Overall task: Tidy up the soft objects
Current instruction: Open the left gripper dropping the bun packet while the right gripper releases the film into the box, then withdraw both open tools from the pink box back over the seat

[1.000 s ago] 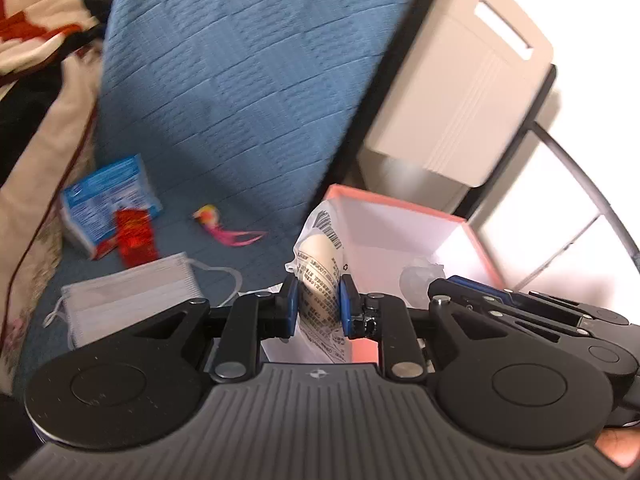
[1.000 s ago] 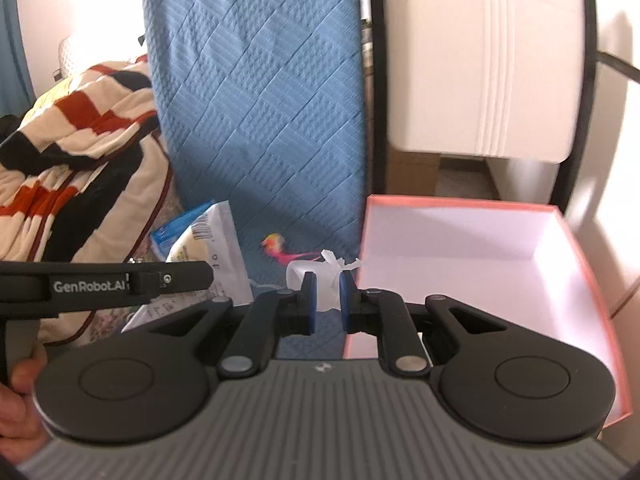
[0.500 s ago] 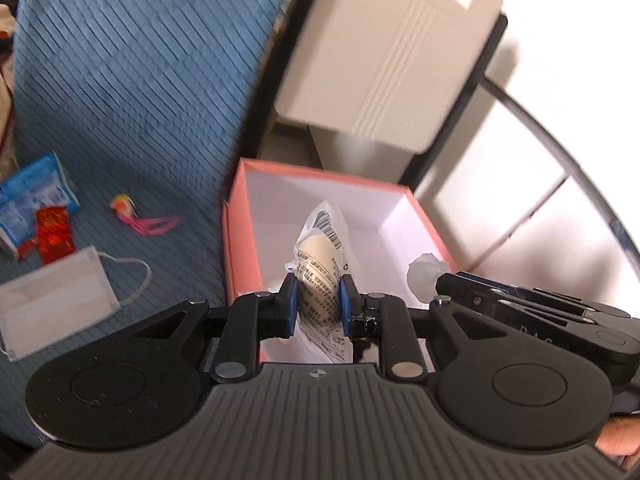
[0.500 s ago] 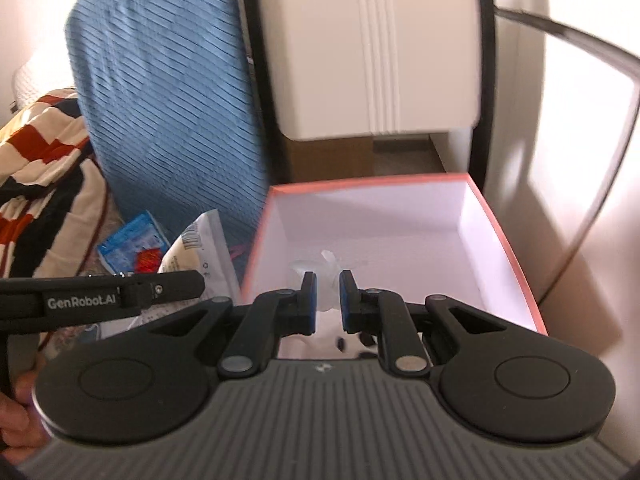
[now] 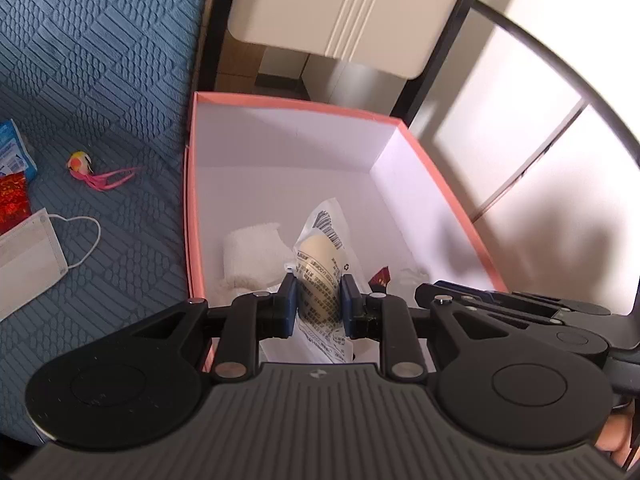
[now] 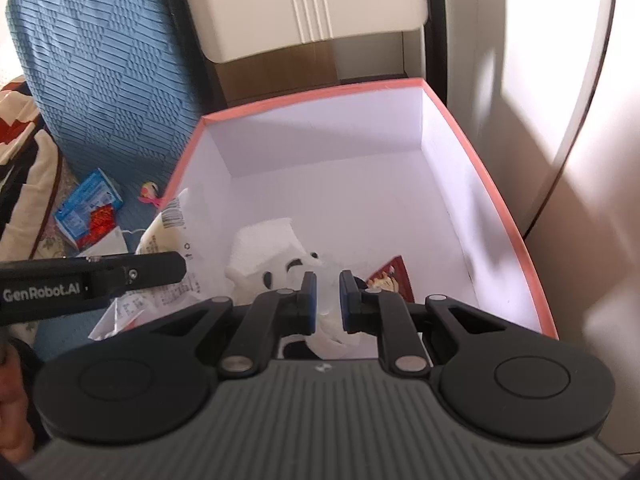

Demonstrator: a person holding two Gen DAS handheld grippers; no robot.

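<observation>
Left gripper point(image 5: 319, 302) clamped on a clear printed packet point(image 5: 320, 264) with a pale round thing inside, held over the near end of the pink-rimmed white box point(image 5: 192, 184); right gripper point(image 6: 328, 300) pinched shut on a thin, translucent white soft item point(image 6: 328, 320), also over the box's near end. Inside the box, near end: a white fluffy cloth point(image 5: 252, 256), a white plush with black marks point(image 6: 288, 270), a red card point(image 6: 394, 276). Left of the box, on the blue quilted cover point(image 5: 100, 60): a face mask point(image 5: 28, 252), a pink-tailed toy point(image 5: 86, 164), a blue pack point(image 6: 86, 204) and a red packet point(image 5: 12, 200).
</observation>
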